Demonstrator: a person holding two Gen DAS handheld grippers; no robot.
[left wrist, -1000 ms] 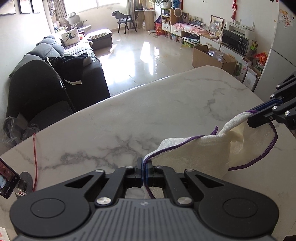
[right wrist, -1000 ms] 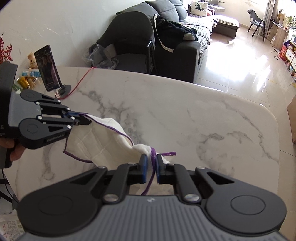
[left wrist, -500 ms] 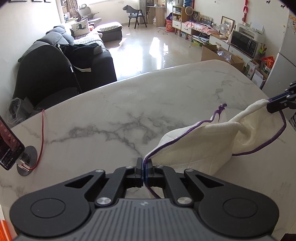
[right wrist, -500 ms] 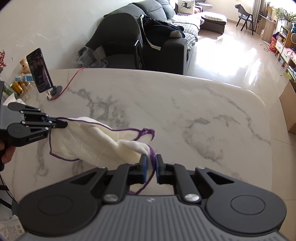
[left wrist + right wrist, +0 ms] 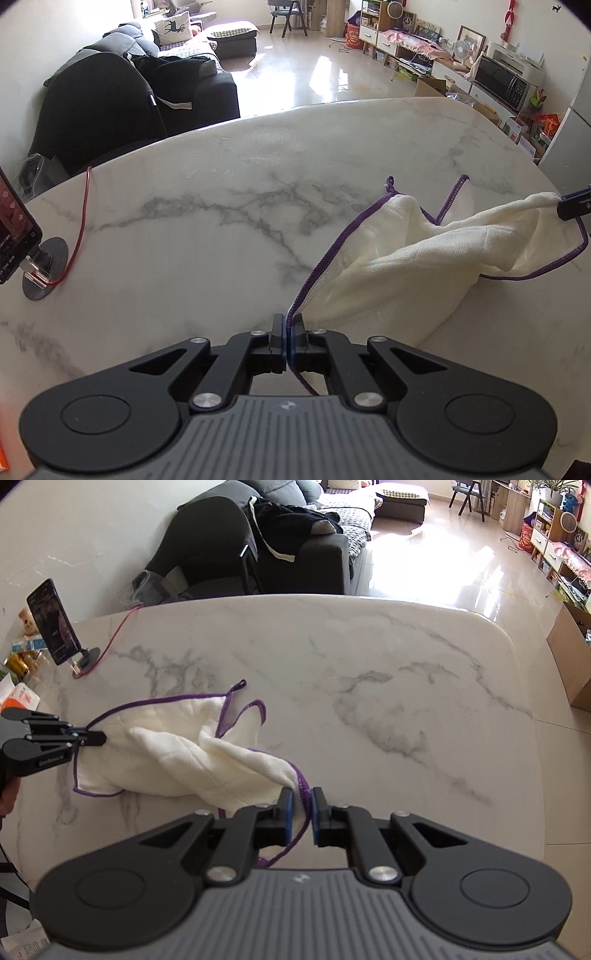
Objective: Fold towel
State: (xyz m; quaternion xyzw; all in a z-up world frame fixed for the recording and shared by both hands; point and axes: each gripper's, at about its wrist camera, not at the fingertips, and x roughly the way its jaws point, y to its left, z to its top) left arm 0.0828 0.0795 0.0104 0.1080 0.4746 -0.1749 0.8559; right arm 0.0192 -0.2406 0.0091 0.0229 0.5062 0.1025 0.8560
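Observation:
A cream towel (image 5: 406,273) with purple trim sags between my two grippers over the white marble table (image 5: 221,155). Its far corners rest on the tabletop. My left gripper (image 5: 287,326) is shut on the purple edge at one near corner. In the right wrist view the towel (image 5: 192,760) runs leftward from my right gripper (image 5: 303,801), which is shut on the other corner's purple hem. The left gripper (image 5: 88,737) shows there at the far left, a hand behind it. The right gripper's tip (image 5: 574,206) shows at the right edge of the left wrist view.
A phone on a round stand (image 5: 53,627) with a red cable (image 5: 83,221) stands at the table's left end, next to cans and packets (image 5: 22,661). A dark sofa (image 5: 258,542) sits beyond the far edge. A cardboard box (image 5: 570,657) stands on the floor at right.
The grippers have drawn further apart and the towel has spread wider between them. It has come lower, and its far corners now lie on the marble.

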